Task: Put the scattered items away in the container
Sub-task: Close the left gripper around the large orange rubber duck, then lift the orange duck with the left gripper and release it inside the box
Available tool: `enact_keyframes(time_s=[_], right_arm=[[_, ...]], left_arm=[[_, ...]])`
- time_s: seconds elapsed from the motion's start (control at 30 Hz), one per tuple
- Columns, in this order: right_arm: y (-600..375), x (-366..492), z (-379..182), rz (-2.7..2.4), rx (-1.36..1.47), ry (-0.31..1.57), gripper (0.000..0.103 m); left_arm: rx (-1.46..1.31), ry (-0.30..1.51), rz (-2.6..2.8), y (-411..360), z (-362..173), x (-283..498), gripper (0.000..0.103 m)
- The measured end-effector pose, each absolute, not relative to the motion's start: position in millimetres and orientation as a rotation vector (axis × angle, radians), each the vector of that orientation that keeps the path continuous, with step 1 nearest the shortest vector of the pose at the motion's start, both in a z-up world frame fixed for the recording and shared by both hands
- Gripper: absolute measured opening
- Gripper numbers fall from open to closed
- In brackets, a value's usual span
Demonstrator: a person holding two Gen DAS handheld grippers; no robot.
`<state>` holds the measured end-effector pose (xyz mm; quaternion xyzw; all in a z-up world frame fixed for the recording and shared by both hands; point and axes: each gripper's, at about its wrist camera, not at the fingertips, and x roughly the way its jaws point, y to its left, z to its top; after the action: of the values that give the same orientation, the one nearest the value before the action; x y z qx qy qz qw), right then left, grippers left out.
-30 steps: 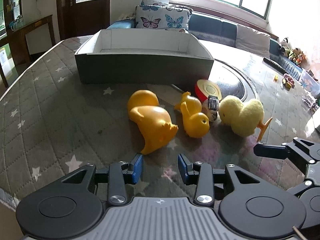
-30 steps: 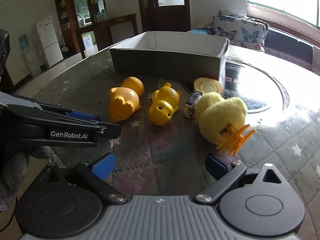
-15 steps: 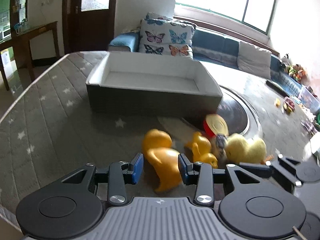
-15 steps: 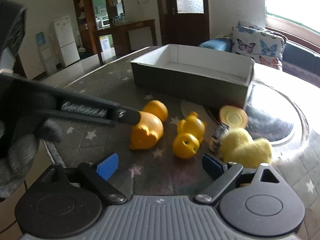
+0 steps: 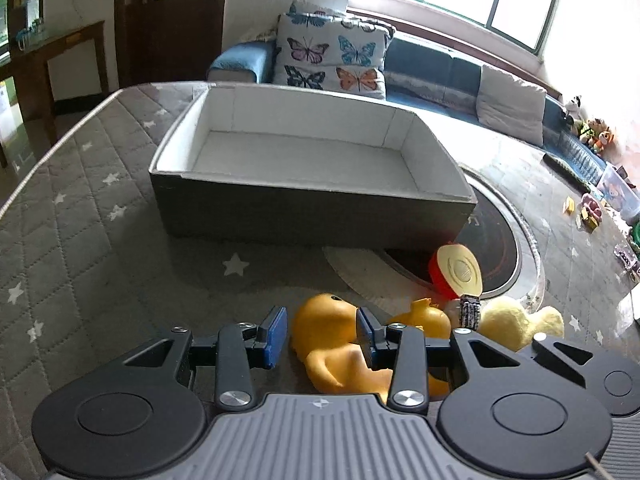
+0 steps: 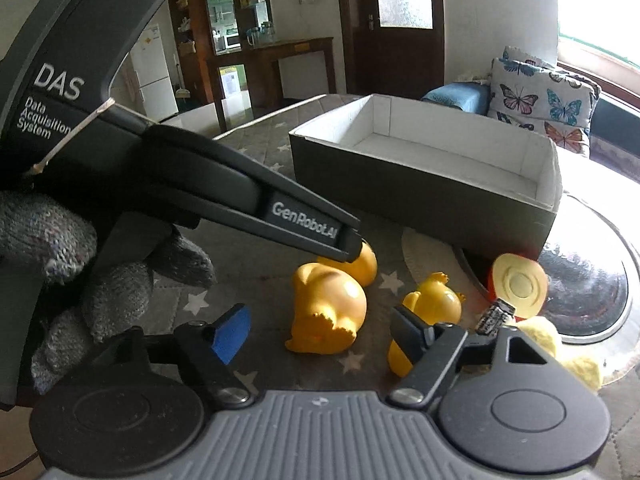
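Note:
A large orange rubber duck lies on its side on the quilted table. My left gripper is open, its blue pads either side of the duck; it also shows in the right wrist view above the duck. A small orange duck lies beside it, then a red and cream round tin, a small striped item and a yellow plush chick. My right gripper is open and empty, low, near the ducks. The grey box with white inside stands empty behind them.
A round dark glass inset lies in the table right of the box. A sofa with butterfly cushions stands beyond the table. Small toys lie at the far right edge.
Both grippers moved forward and down toward the toys. My left gripper's pads now straddle the large orange duck. The right gripper has swung left toward the ducks.

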<state>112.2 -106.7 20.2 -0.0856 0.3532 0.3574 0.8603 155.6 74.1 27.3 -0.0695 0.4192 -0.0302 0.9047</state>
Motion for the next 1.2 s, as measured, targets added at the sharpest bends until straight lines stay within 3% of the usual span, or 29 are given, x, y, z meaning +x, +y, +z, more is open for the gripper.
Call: enact_keyframes(time_s=[0.53, 1.2], right_arm=[[-105.0, 122.4, 4.6, 0.723, -0.157, 0.785, 0.043], [-98.0, 119.3, 0.7, 0.711, -0.197, 0.754, 0.042]], left_arm=[[-0.208, 0.921, -0.097, 79.3, 15.9, 165.6, 0.044], [-0.256, 0.953, -0.099, 84.0, 13.7, 169.5, 0.046]])
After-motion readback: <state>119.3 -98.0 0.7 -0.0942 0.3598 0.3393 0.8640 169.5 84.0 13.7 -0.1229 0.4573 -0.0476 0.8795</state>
